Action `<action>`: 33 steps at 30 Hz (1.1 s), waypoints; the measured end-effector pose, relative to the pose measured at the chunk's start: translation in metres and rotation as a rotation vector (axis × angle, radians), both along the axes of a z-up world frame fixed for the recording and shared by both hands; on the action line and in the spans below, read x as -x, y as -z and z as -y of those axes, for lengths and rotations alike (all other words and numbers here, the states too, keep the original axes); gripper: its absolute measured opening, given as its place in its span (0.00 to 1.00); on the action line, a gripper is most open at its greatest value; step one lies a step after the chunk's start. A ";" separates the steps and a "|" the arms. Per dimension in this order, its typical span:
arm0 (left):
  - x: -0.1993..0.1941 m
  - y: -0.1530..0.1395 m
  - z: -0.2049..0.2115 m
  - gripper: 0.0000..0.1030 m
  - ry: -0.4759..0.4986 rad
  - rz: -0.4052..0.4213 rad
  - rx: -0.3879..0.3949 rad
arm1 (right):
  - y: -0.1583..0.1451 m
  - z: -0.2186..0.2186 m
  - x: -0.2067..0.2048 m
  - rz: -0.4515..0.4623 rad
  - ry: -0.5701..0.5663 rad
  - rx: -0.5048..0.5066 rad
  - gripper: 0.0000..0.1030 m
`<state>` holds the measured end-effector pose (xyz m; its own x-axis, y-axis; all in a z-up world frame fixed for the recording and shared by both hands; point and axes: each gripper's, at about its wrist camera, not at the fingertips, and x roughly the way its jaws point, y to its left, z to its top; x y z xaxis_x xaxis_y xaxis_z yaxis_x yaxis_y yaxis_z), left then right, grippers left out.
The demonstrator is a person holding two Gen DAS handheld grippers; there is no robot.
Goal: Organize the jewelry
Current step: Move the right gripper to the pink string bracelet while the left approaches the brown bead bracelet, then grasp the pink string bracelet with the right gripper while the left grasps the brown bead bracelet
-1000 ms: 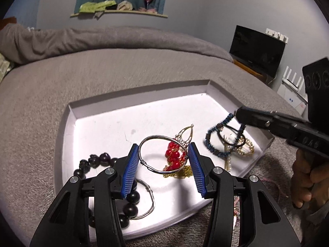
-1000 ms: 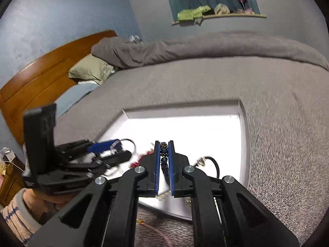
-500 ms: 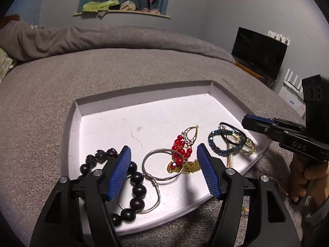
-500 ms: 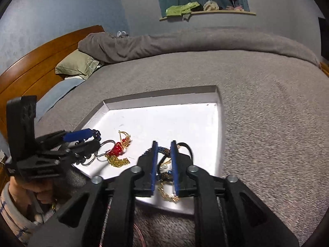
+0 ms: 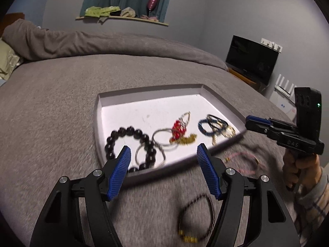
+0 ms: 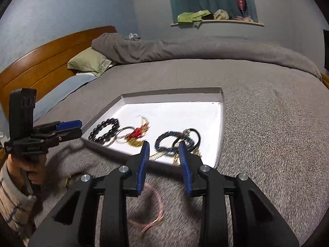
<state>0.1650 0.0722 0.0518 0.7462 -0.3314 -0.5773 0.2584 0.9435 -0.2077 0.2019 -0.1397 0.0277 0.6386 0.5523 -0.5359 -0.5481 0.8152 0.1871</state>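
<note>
Both grippers have pulled back from the tray (image 5: 98, 121). In the left wrist view the left gripper (image 5: 163, 154) gapes empty; a dark beaded bracelet (image 5: 195, 216) lies on the bed below it, nearest. In the right wrist view the right gripper (image 6: 164, 150) is opening, empty, a pink cord bracelet (image 6: 154, 212) beneath.

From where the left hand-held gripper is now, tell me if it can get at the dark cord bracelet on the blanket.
Probably yes. The left hand-held gripper is open and empty, and the dark cord bracelet lies uncovered on the blanket just below it, outside the tray.
</note>
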 end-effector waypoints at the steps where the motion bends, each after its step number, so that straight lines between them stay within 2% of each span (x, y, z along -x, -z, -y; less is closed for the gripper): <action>1: 0.004 0.000 -0.002 0.66 0.007 -0.002 0.003 | 0.000 -0.001 0.004 0.006 -0.002 0.006 0.32; 5: 0.015 0.011 -0.002 0.63 0.023 -0.026 -0.002 | 0.003 -0.002 0.013 0.006 -0.018 0.025 0.37; 15: 0.021 0.038 0.020 0.56 0.160 -0.118 -0.095 | 0.027 -0.010 0.015 -0.063 -0.055 0.093 0.37; 22: 0.021 0.050 0.032 0.47 0.205 -0.148 -0.156 | 0.042 -0.019 0.016 -0.093 -0.078 0.141 0.37; 27: 0.022 0.054 0.033 0.43 0.217 -0.160 -0.171 | 0.046 -0.020 0.015 -0.102 -0.078 0.149 0.37; 33: 0.021 0.057 0.035 0.43 0.218 -0.171 -0.179 | 0.046 -0.022 0.018 -0.085 -0.080 0.167 0.25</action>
<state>0.1441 0.0375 -0.0054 0.5561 -0.3549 -0.7516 0.4342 0.8951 -0.1014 0.1838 -0.1175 -0.0181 0.5444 0.4985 -0.6746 -0.6007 0.7930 0.1013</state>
